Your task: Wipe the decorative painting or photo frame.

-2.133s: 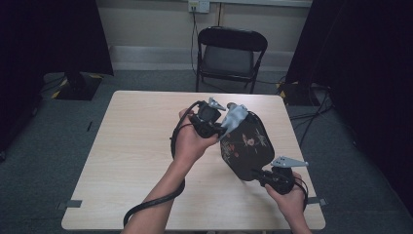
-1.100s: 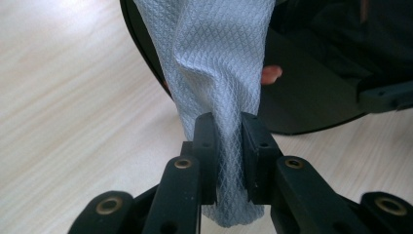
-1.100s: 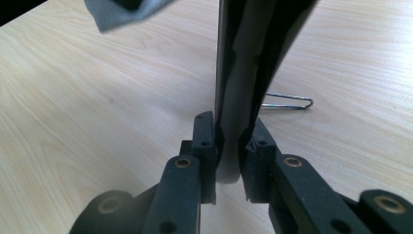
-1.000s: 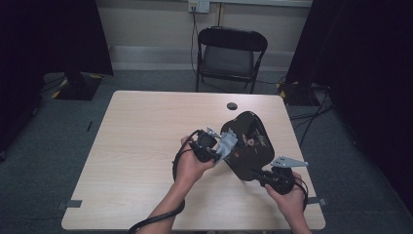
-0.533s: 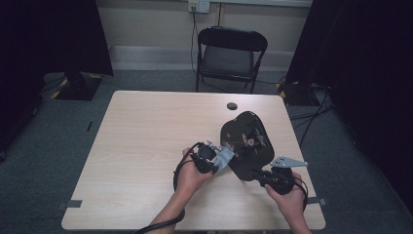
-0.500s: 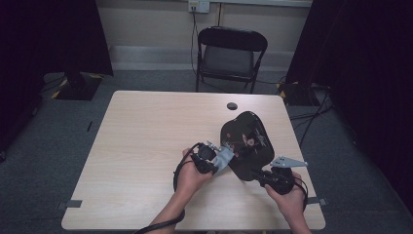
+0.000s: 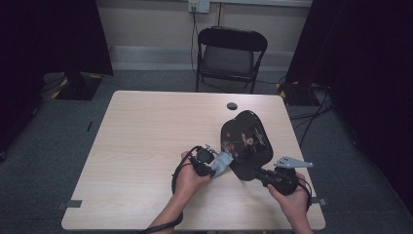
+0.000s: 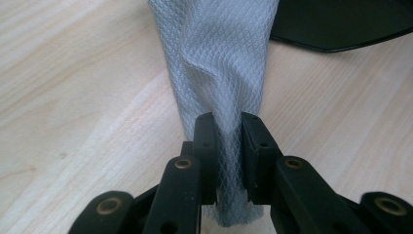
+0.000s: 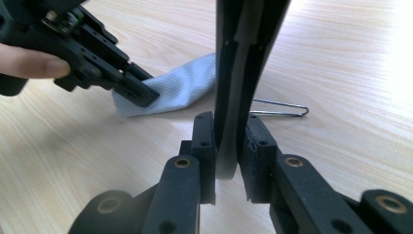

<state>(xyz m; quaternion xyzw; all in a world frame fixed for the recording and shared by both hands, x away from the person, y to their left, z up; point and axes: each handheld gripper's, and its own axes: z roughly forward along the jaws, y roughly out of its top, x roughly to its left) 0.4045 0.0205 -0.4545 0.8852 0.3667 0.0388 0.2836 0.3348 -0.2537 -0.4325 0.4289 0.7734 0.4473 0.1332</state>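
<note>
A black oval plate point(image 7: 246, 141) with a painted design is held tilted over the table's right half. My right gripper point(image 7: 256, 173) is shut on its near rim; in the right gripper view the plate point(image 9: 243, 48) stands edge-on between the jaws of my right gripper point(image 9: 226, 131). My left gripper point(image 7: 217, 165) is shut on a grey-blue cloth point(image 7: 225, 161), low by the plate's near left edge. In the left gripper view the cloth point(image 8: 219, 58) runs from my gripper point(image 8: 229, 126) out over the wood towards the plate point(image 8: 341, 24). The right gripper view has the cloth point(image 9: 180, 87) lying on the table.
A thin wire piece point(image 9: 280, 109) lies on the table beyond the plate. A small black round object point(image 7: 232, 106) sits near the far edge of the table point(image 7: 146, 136). A black folding chair point(image 7: 229, 53) stands behind it.
My left gripper has carried the cloth from the plate's upper part down along its left side to the near left edge, close to the table. The right gripper and plate kept still.
</note>
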